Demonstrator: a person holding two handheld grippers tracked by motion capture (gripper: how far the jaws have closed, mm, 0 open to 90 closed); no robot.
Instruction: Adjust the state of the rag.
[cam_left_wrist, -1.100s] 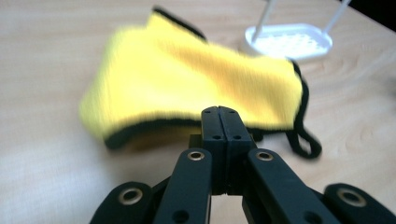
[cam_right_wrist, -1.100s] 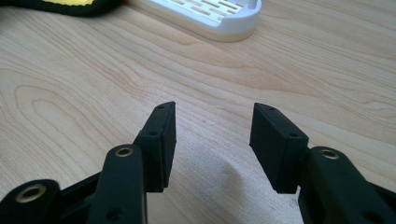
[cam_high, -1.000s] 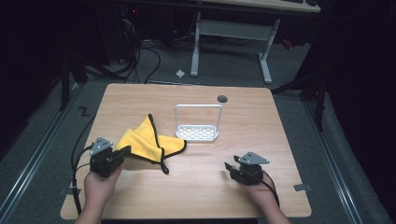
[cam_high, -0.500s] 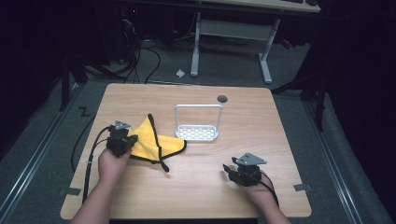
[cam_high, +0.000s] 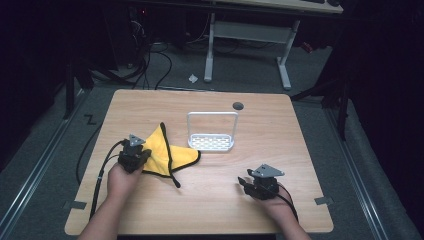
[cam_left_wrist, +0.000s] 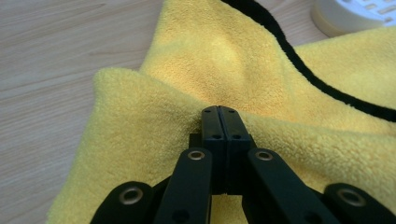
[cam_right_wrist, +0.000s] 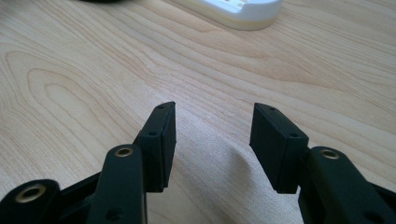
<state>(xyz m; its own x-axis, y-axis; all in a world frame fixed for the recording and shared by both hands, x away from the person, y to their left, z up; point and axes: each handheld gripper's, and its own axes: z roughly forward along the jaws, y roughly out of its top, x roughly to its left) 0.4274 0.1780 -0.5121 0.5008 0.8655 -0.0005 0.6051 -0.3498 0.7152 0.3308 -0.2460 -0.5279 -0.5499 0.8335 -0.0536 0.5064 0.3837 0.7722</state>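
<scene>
Seen from the high view, a yellow cloth (cam_high: 162, 152) with a black hem is spread in loose folds on the left half of the wooden table (cam_high: 300, 150), just left of a white rack (cam_high: 212, 132) standing near the middle. The left gripper (cam_high: 137, 159) rests at the cloth's near left edge, while the right gripper (cam_high: 250, 184) is held low over bare wood at the near right, well apart from the cloth.

From the left gripper view, the jaws are seen pressed together, their tips set against a raised fold of the cloth (cam_left_wrist: 233, 88); whether a thin layer is pinched between the pads cannot be told. The pile looks thick and fuzzy, so the cloth is judged light, soft and limp: it will drape and drag rather than hold a shape, and it is unlikely to slip. A raised fold or the hemmed edge is judged the best place to be gripped, since flat areas offer little to close on.

From the right gripper view, the jaws are seen spread with nothing between them, above bare table, with the rack's base (cam_right_wrist: 238, 9) at the far edge.
</scene>
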